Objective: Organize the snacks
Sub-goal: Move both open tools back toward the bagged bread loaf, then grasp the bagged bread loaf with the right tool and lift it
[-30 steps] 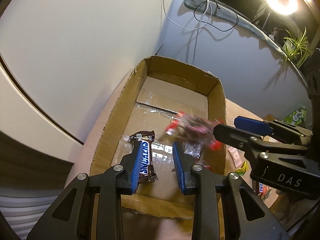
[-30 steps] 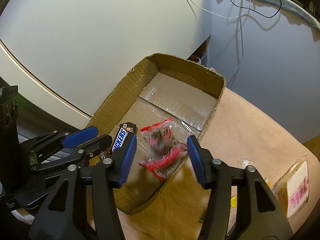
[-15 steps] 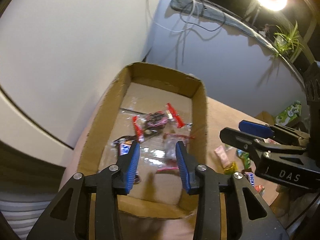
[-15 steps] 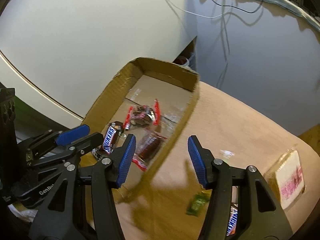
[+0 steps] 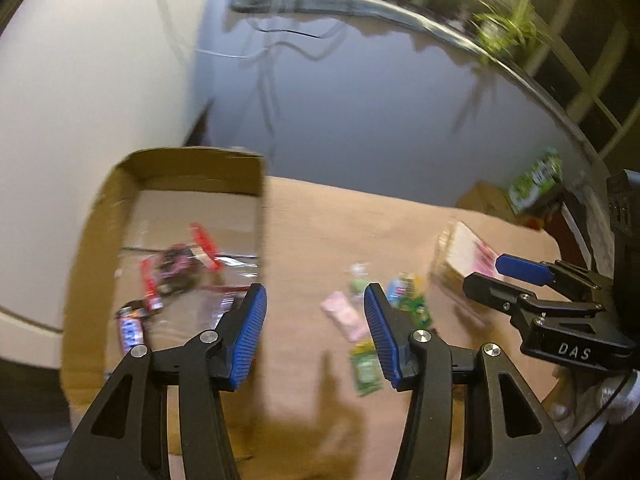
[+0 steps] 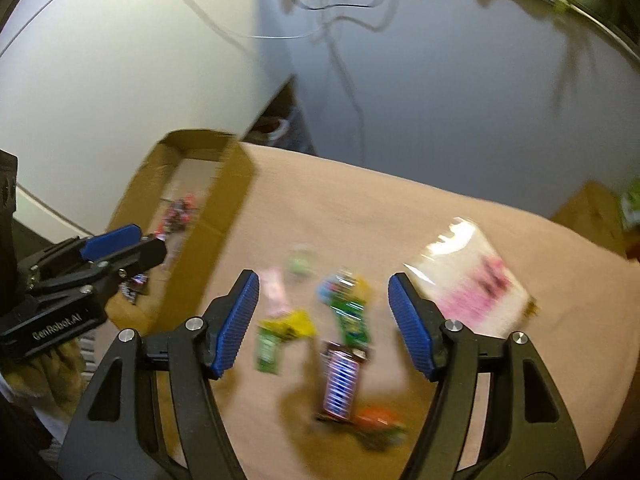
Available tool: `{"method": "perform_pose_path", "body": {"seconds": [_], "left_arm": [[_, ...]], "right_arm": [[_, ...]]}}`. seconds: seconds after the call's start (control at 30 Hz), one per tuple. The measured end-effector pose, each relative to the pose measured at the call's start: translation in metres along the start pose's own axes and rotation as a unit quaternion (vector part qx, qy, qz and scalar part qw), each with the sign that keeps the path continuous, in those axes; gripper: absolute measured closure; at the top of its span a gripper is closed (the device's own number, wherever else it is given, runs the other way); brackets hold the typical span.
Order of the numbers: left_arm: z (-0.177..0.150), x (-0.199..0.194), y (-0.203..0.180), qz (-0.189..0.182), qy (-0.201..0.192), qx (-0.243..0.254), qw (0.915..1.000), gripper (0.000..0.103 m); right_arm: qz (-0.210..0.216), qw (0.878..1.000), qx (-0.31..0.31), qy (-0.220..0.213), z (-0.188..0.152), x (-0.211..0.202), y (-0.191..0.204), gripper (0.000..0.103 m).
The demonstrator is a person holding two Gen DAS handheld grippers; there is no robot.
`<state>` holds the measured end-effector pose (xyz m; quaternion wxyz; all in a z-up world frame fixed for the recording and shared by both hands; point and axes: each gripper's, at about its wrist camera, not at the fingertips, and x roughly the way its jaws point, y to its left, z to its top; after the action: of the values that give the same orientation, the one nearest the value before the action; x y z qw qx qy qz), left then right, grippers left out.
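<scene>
A shallow cardboard box [image 5: 96, 216] [image 6: 236, 184] stands at the left of the tan table. In it lie a Snickers bar [image 5: 130, 328] and red-ended clear snack packets [image 5: 176, 260]. Loose snacks lie right of the box: a pink packet [image 5: 346, 314], green packets [image 5: 366, 368] [image 6: 268, 346], another Snickers bar [image 6: 340, 384] and a large clear pack with pink print [image 6: 476, 288]. My left gripper [image 5: 314, 332] hangs above the box's right wall, its jaws opening with nothing between them. My right gripper [image 6: 324, 320] is above the loose snacks, jaws opening, empty.
The table [image 6: 400, 216] meets a white wall with hanging cables [image 6: 340, 60]. A small brown box [image 5: 484, 200] and a green package [image 5: 536, 178] sit at the far right. A plant [image 5: 508, 28] stands on a ledge behind. Both views are motion-blurred.
Both grippers swung right, away from the box's inside toward the loose snacks. The Snickers bar and a red packet were let go into the box, and both pairs of jaws widened.
</scene>
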<state>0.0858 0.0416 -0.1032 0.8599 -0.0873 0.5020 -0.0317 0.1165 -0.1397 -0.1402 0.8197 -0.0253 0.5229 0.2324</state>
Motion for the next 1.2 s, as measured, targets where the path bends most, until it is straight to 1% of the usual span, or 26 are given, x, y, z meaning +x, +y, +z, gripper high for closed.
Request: {"method": "perform_pose_path", "body": {"seconds": [0.13,0.3,0.5,0.57,0.67,0.83,0.97,1.2], "left_arm": [[0.003,0.013,-0.028,-0.018,0.015,0.031,0.9993,0.053],[0.007,0.036,-0.063,-0.039,0.038,0.069,0.9961,0.053],[0.011,0.061,-0.096,-0.064,0.067,0.101,0.9906,0.053],[0.014,0.068,-0.103,-0.072,0.075,0.110,0.9884,0.046],[0.017,0.079,-0.116,-0.083,0.087,0.126,0.9847,0.045],[0.024,0.097,-0.132,-0.083,0.098,0.158,0.9791,0.045],[0.028,0.110,-0.133,-0.089,0.109,0.171,0.9752,0.045],[0.030,0.127,-0.133,-0.118,0.132,0.176,0.9683,0.045]], "right_arm": [[-0.022,0.999,0.043,0.002,-0.015,-0.008,-0.043,0.033],[-0.038,0.994,0.098,0.004,-0.036,-0.015,-0.088,0.033],[-0.041,0.989,0.143,0.006,-0.051,-0.014,-0.127,0.033],[-0.038,0.987,0.155,0.007,-0.053,-0.012,-0.135,0.033],[-0.031,0.984,0.173,0.006,-0.056,-0.009,-0.147,0.033],[-0.016,0.980,0.198,0.013,-0.057,0.001,-0.162,0.033],[-0.003,0.978,0.209,0.018,-0.054,0.012,-0.168,0.033],[0.032,0.972,0.233,0.029,-0.050,0.028,-0.175,0.033]]}}
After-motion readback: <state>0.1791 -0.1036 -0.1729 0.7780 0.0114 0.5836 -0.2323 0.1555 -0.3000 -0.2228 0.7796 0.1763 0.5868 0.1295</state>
